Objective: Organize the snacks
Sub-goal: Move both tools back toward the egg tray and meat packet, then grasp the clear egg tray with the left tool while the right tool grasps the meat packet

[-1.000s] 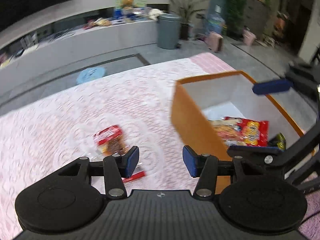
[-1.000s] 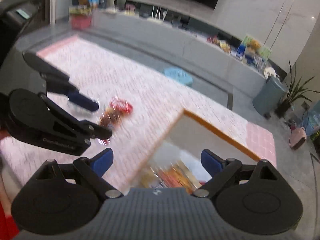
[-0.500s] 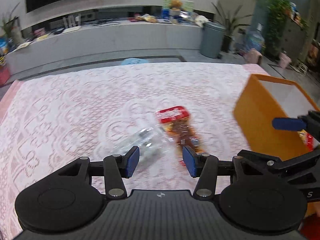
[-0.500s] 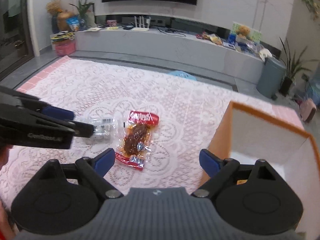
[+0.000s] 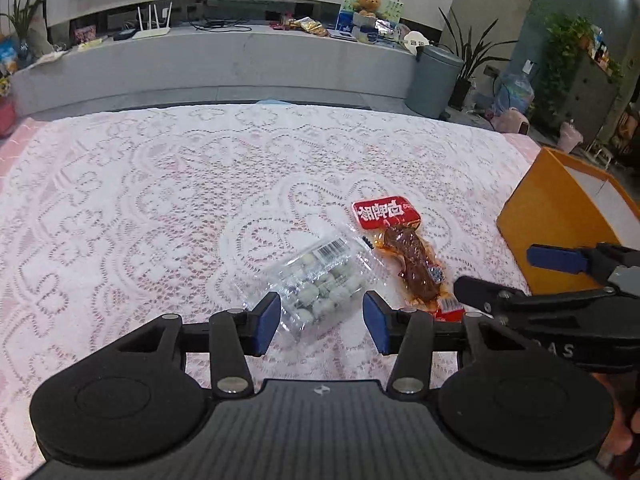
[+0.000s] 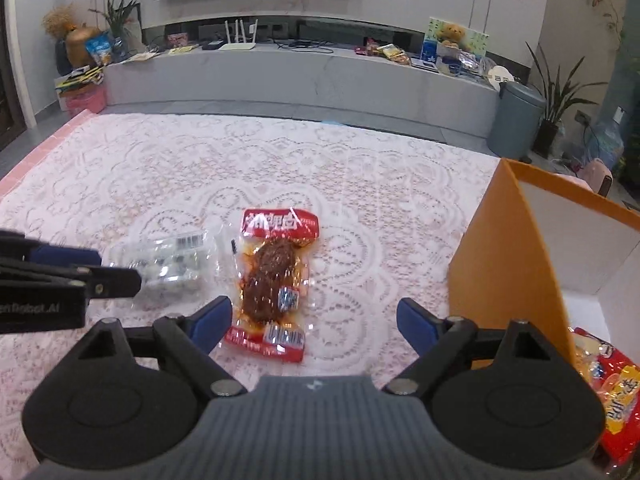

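1. Now our left gripper hovers half open and has just been narrowing, a clear bag of white candies lying untouched between its jaws.
2. Our right gripper gapes wide, closing slightly, over the red meat packet on the lace cloth, beside the orange box.

Lace tablecloth; grey bin beside potted plant; router on ledge.

On the tablecloth, the clear packet lies just left of the meat packet; the box stands right, snacks inside.
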The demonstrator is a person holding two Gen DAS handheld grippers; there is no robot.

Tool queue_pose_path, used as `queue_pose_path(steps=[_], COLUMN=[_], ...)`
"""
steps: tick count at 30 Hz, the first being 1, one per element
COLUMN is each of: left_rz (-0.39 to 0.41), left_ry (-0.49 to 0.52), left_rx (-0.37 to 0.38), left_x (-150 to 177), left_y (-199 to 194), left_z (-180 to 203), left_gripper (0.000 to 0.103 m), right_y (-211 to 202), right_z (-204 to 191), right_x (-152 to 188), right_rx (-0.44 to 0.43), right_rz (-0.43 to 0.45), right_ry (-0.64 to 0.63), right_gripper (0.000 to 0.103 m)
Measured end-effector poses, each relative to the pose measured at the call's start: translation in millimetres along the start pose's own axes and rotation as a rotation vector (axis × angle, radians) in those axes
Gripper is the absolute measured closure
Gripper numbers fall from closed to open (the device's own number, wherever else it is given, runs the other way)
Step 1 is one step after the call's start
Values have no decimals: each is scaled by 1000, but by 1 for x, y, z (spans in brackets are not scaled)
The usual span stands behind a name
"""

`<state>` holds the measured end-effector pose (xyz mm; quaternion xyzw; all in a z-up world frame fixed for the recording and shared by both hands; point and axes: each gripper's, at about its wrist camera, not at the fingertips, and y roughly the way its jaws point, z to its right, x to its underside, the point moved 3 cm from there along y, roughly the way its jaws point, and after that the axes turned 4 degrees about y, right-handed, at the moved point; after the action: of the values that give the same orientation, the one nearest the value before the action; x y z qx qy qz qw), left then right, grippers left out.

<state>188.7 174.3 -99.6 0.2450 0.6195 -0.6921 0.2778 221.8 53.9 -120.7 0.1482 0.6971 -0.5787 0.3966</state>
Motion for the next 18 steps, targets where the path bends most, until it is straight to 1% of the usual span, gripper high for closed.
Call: queue_pose_path(steps=[2,3,4,5,7,8,11,13,15,17,18], left_rz=[27,45,57,63,64,58,24,16,11,-2,-5], left_ry=[19,45,76,114,182,203,205,199,198,206,208], left_rx=[17,23,25,25,11,4,10,13,27,41,42], left_x=[-5,-8,-11,-13,-15,-15,-13,-11,-11,-9,-8], left_y=[1,1,3,6,14,17,27,30,32,35,37], left_z=[1,3,5,7,9,7,-4,-10,-12,-13,-13], left_gripper=[44,40,39,37,36,35,33,31,26,26,23], right_y=[2,4,8,12,21,26,37,43,49,54,56], right_z=[0,-1,-2,-3,-4,-5,-7,-9,-11,-11,-11], right_x=[-5,-8,-10,-11,-12,-11,-8,-6,-5,-3,-1], right_rx=[-14,-21,-28,-32,-35,-41,-66,-82,-98,-111,-115], right_rz=[20,29,35,33,16,6,-9,-20,-37,-53,-65], right_ry=[18,22,23,25,33,36,37,35,35,35,35], right_gripper=[18,18,19,23,28,28,28,28,30,38,40])
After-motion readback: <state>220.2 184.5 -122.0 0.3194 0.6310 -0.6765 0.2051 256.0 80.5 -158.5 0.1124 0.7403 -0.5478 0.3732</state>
